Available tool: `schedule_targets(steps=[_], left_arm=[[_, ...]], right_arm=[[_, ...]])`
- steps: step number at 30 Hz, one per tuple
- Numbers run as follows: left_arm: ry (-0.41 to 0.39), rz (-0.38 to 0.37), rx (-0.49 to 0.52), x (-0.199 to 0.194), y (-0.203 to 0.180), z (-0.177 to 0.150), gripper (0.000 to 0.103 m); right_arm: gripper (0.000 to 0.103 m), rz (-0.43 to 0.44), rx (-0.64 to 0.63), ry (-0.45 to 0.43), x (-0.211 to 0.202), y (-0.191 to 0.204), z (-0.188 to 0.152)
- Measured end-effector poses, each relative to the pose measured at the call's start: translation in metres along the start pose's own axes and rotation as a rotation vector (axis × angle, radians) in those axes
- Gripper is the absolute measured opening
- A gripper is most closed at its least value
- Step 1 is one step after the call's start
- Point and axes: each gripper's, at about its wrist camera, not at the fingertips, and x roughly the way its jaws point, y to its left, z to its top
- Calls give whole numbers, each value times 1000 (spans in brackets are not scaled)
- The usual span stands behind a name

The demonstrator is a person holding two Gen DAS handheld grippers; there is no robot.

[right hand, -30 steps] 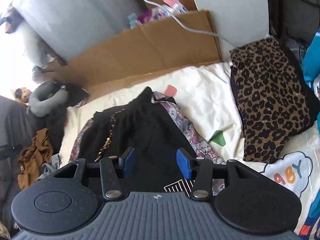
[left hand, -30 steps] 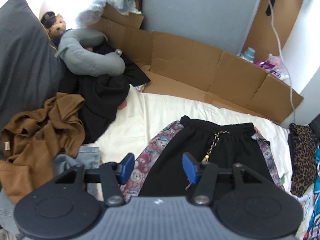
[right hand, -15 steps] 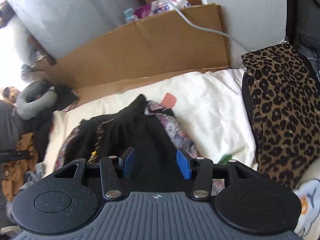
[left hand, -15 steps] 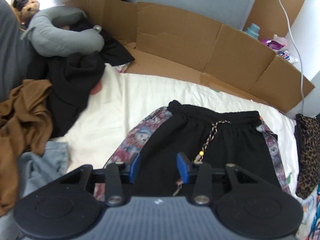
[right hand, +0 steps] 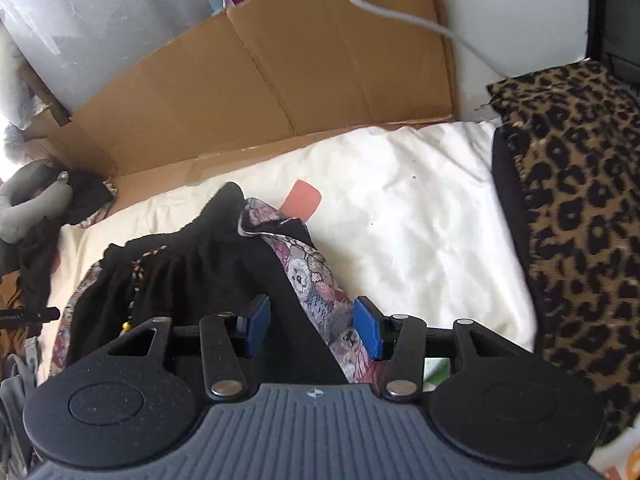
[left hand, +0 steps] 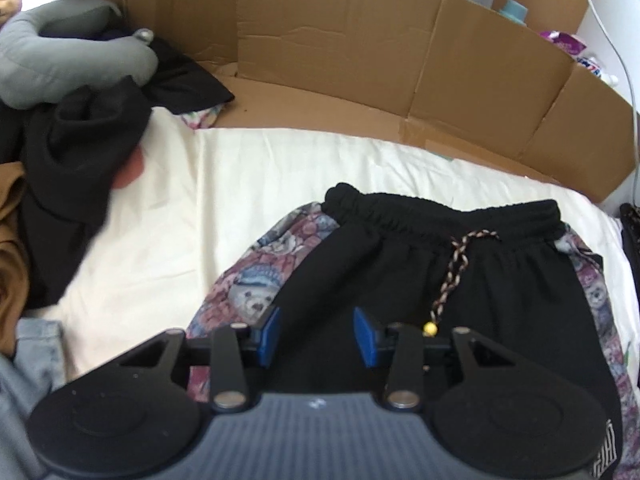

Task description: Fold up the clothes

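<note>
Black shorts (left hand: 460, 280) with teddy-bear print side panels and a braided drawstring (left hand: 456, 268) lie flat on the white sheet, waistband toward the cardboard. My left gripper (left hand: 316, 336) hovers open over the shorts' left half, nothing between its blue pads. In the right wrist view the same shorts (right hand: 208, 264) lie with their right side panel (right hand: 316, 280) running under my right gripper (right hand: 310, 326), which is open above that panel's edge. Whether either gripper touches the cloth cannot be told.
Flattened cardboard (left hand: 360, 52) lines the back wall. A heap of black and brown clothes (left hand: 68, 152) and a grey neck pillow (left hand: 60, 60) lie at the left. Leopard-print fabric (right hand: 572, 208) lies at the right. A white cable (right hand: 400, 16) hangs over the cardboard.
Both grippers have moved forward and lower toward the shorts, which now fill more of each view. Both stay open.
</note>
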Motion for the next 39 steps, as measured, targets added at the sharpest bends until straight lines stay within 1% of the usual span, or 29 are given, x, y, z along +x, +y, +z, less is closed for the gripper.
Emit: schedule_targets(steps=[2, 3, 4, 5, 6, 7, 9, 10, 11, 14, 15, 16, 17, 18, 19, 21, 22, 24, 26, 28, 30, 33, 35, 36, 37, 38, 39], left_arm=[[-16, -17, -6, 8, 3, 2, 40], [-24, -27, -9, 12, 4, 3, 30], [-27, -37, -10, 16, 5, 4, 20], [-29, -51, -10, 19, 5, 5, 16], [-31, -65, -10, 23, 6, 6, 13], [-33, -79, -11, 26, 6, 7, 13], [-40, -83, 29, 31, 2, 9, 13], [-48, -72, 45, 34, 1, 11, 13], [-55, -60, 59, 36, 0, 13, 13], [-48, -64, 57, 48, 3, 21, 13], [-55, -51, 63, 51, 4, 24, 13], [-62, -35, 69, 53, 6, 28, 14], [-71, -27, 67, 55, 8, 31, 15], [-79, -20, 65, 56, 10, 35, 24], [-78, -11, 71, 59, 11, 39, 44], [-76, -6, 91, 64, 14, 43, 65], [-74, -14, 109, 68, 14, 44, 65], [-47, -19, 129, 77, 14, 46, 65], [-24, -41, 121, 85, 16, 47, 66], [-10, -58, 102, 91, 19, 46, 69], [0, -55, 86, 99, 21, 46, 73], [7, -66, 52, 106, 24, 44, 73], [0, -66, 53, 107, 23, 42, 73], [1, -62, 63, 107, 22, 41, 72], [1, -59, 65, 106, 20, 40, 69], [4, -65, 54, 106, 20, 39, 66], [11, -70, 45, 105, 19, 39, 59]], right_arm=[[53, 7, -10, -15, 11, 1, 0], [53, 13, -16, -25, 17, 2, 0], [49, 24, -27, -34, 22, 4, 1], [41, 32, -45, -36, 26, 7, 3], [28, 34, -66, -32, 31, 10, 5], [25, 34, -84, -28, 36, 14, 6], [25, 30, -108, -20, 46, 20, 11], [25, 34, -112, -17, 50, 23, 13], [26, 34, -119, -14, 55, 27, 15], [26, 11, -159, -28, 63, 37, 23], [29, 4, -170, -38, 65, 40, 27], [38, -2, -180, -46, 67, 43, 31], [42, -7, -188, -53, 68, 45, 35], [50, -12, -197, -60, 70, 47, 40], [55, -16, -211, -60, 73, 49, 44], [57, -22, -250, -43, 83, 54, 52], [60, -24, -272, -28, 89, 57, 56], [62, -25, -325, 18, 104, 64, 62], [64, -26, -360, 55, 116, 71, 64], [65, -29, -395, 89, 128, 76, 65], [65, -47, -434, 105, 139, 83, 65], [65, -55, -447, 120, 150, 87, 63], [64, -59, -454, 125, 157, 90, 61], [62, -62, -463, 124, 159, 92, 60], [53, -62, -475, 122, 160, 94, 59], [47, -58, -480, 125, 162, 96, 57], [37, -51, -480, 128, 163, 97, 57]])
